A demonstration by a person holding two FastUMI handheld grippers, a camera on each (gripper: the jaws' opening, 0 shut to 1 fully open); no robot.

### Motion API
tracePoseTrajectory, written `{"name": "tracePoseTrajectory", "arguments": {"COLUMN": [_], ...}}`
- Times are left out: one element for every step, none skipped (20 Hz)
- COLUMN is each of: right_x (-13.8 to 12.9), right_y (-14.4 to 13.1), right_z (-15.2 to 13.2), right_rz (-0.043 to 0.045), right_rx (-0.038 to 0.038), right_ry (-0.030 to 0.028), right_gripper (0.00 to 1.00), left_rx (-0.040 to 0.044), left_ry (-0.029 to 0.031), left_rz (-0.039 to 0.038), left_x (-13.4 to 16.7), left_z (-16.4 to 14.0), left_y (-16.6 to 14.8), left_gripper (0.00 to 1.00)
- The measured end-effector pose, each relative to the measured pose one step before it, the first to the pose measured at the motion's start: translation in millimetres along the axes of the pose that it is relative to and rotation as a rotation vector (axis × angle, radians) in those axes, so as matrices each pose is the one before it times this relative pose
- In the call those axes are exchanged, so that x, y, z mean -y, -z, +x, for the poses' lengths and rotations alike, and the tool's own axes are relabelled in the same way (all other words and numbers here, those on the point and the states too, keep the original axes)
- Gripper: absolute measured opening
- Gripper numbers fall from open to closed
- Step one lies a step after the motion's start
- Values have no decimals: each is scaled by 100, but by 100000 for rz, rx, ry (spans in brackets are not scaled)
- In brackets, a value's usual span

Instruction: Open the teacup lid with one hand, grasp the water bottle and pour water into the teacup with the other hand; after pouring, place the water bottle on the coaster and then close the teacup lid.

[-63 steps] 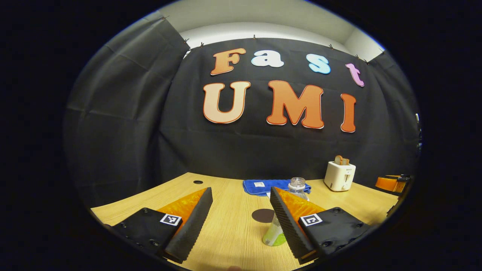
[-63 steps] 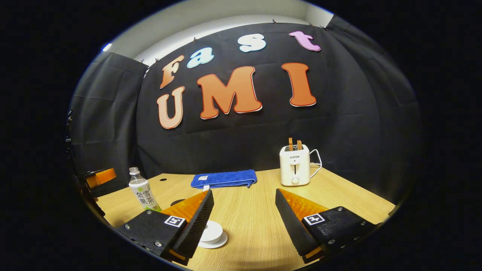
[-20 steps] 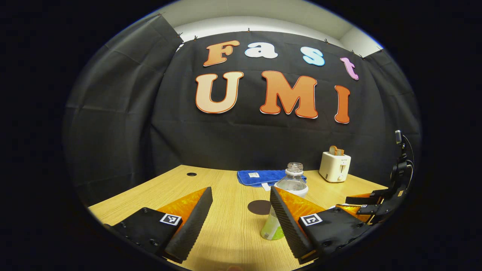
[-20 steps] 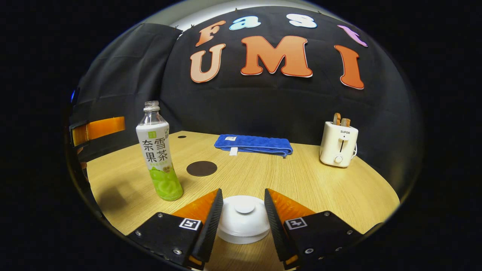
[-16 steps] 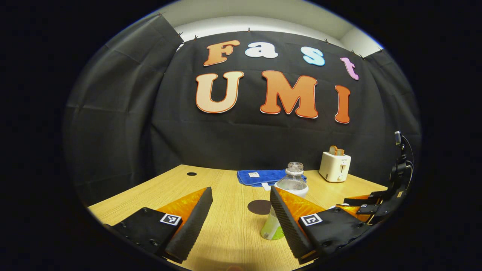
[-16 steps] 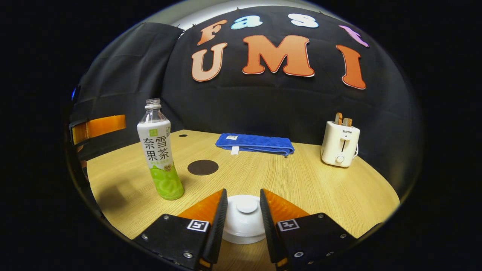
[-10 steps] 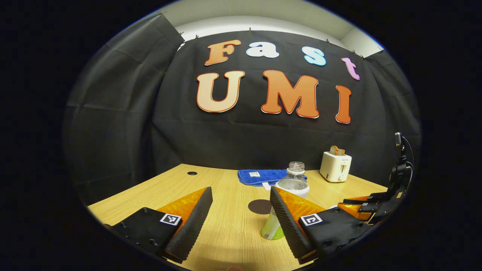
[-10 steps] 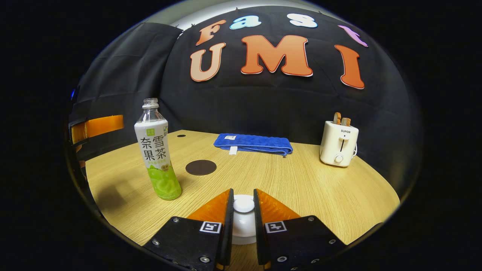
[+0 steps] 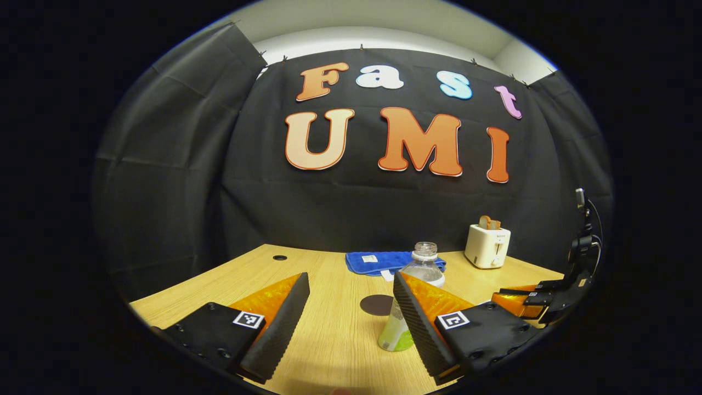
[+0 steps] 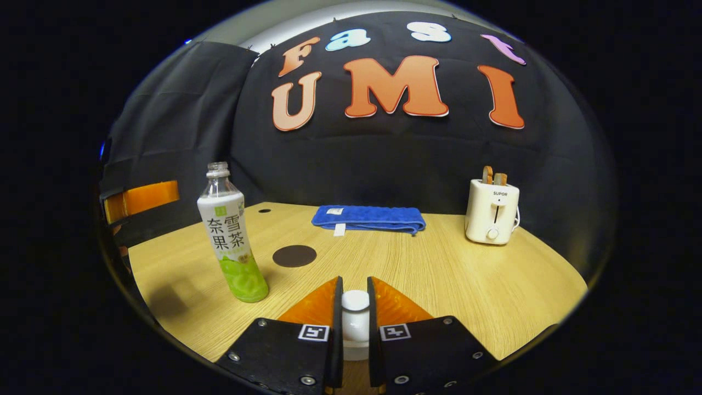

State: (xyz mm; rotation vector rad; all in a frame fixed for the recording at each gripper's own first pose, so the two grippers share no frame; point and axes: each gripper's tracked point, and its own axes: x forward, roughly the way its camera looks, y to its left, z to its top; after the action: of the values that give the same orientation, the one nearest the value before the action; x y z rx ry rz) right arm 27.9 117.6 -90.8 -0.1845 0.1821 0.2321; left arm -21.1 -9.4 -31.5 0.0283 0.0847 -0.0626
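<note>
Behind bottle [image 10: 230,236]: coaster [image 10: 294,255], towel [image 10: 368,218], apparently toaster [image 10: 491,212]

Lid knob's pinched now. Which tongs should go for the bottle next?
Left. The left tongs are open with the clear green-labelled water bottle right by one finger. The right tongs are shut on the white teacup lid's knob, so they are occupied.

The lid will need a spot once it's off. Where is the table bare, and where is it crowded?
Bare wood lies between the right tool and the toaster, in front of the blue cloth. The left is crowded: the water bottle stands beside the coaster, with the left tool open close by.
</note>
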Motion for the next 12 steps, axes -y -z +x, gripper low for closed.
{"name": "tracePoseTrajectory", "arguments": {"right_x": [265,306,682,1083,981,1124,1086,1188,1209,1140,1036,1023], "right_y": [-538,-497,-495,-427,-157,-92,75,71,61,111,10,63], "right_z": [-245,-195,-225,-152,-37,23,43,-26,28,6,-16,68], "right_rz": [851,1093,35,-477,-165,708,713,523,375,364,282,198], "right_rx": [1100,1276,902,1190,458,-65,-219,-406,-403,-283,-305,-66], "right_ry": [-163,158,1328,2126,1912,2043,2298,2489,2546,2398,2458,2380], "right_gripper": [19,19,19,19,19,19,19,19,19,19,19,19], "left_rx": [555,722,827,965,854,482,137,-149,-472,66,-188,-430], "left_ry": [67,-101,129,510,526,460,269,514,838,1517,1949,2090], "left_rz": [948,1061,678,153,-6,180,279,122,-268,-649,-711,-592], "left_x": [30,57,67,185,203,153,127,244,430,545,641,666], "left_z": [-121,-153,-125,-97,-154,-152,-85,-73,-41,-84,-13,-119], "left_y": [-195,-352,-270,-341,-167,-160,-65,4,134,28,-54,201], "left_gripper": [99,99,99,99,99,99,99,99,99,99,99,99]}}
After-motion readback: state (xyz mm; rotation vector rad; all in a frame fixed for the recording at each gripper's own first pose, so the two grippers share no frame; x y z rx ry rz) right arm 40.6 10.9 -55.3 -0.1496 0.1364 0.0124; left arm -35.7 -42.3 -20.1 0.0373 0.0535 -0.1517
